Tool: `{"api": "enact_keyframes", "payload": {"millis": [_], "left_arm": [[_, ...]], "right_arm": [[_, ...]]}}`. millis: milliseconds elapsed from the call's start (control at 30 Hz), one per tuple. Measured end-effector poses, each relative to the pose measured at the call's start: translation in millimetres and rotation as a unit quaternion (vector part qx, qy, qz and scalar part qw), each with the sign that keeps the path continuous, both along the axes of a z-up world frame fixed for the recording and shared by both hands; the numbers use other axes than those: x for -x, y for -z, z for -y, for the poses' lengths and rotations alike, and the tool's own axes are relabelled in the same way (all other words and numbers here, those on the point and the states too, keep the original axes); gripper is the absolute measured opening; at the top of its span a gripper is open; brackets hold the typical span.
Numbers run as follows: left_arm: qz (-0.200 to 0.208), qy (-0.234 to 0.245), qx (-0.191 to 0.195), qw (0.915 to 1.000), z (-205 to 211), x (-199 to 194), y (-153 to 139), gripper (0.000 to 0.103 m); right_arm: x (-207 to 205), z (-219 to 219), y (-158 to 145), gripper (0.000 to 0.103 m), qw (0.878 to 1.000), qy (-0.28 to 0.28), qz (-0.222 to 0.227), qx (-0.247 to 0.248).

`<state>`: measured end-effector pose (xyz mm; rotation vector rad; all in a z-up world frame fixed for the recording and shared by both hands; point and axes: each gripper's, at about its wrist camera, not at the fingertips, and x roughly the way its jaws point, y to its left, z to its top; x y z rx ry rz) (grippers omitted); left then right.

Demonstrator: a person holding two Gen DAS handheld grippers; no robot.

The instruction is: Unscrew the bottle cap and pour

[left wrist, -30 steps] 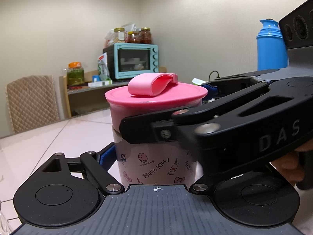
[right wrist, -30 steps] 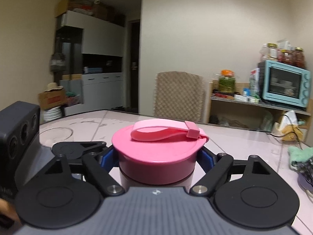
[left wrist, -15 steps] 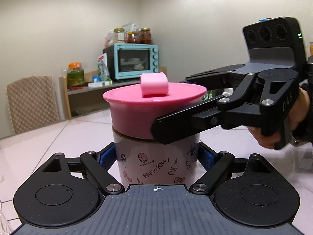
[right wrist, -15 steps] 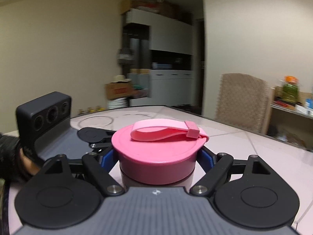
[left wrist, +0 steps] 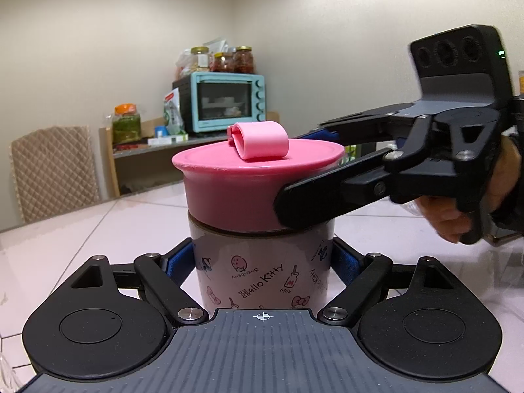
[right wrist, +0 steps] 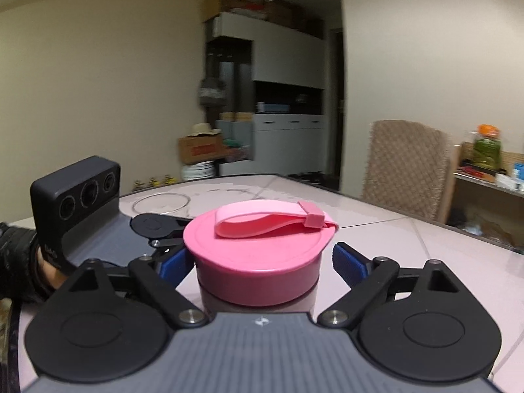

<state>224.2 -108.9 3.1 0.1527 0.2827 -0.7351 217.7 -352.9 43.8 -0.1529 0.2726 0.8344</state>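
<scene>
A pale Hello Kitty bottle (left wrist: 262,271) with a wide pink screw cap (left wrist: 239,190) and pink strap loop (left wrist: 260,140) stands on the table. My left gripper (left wrist: 262,262) is shut on the bottle body, blue pads against its sides. My right gripper (right wrist: 262,262) sits around the pink cap (right wrist: 258,258); its right blue pad (right wrist: 348,262) stands a little off the cap, so the jaws are open. It reaches in from the right in the left wrist view (left wrist: 376,180).
A clear glass bowl (right wrist: 161,201) sits on the pink tiled table (right wrist: 409,239) behind the left gripper. A padded chair (right wrist: 406,163), a shelf with a teal toaster oven (left wrist: 222,101) and jars stand beyond the table.
My right gripper swung around the bottle, turning the cap; the strap loop rotated. Now its pads have come off the cap. The left gripper held the bottle still.
</scene>
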Motion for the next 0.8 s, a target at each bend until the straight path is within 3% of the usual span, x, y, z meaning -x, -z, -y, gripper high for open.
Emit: {"api": "enact_keyframes", "payload": {"millis": [300,800], "left_arm": [[0.000,0.000,0.000,1.0000,1.6,3.2,0.1,0.089],[0.000,0.000,0.000,1.0000,2.3,3.9,0.5,0.089]], "right_arm": [[27.9,-14.1,7.0,0.095,0.995,0.101,0.005,-0.015],[22.3,-48.3,22.4,0.095,0.981,0.191,0.015,-0.025]]}}
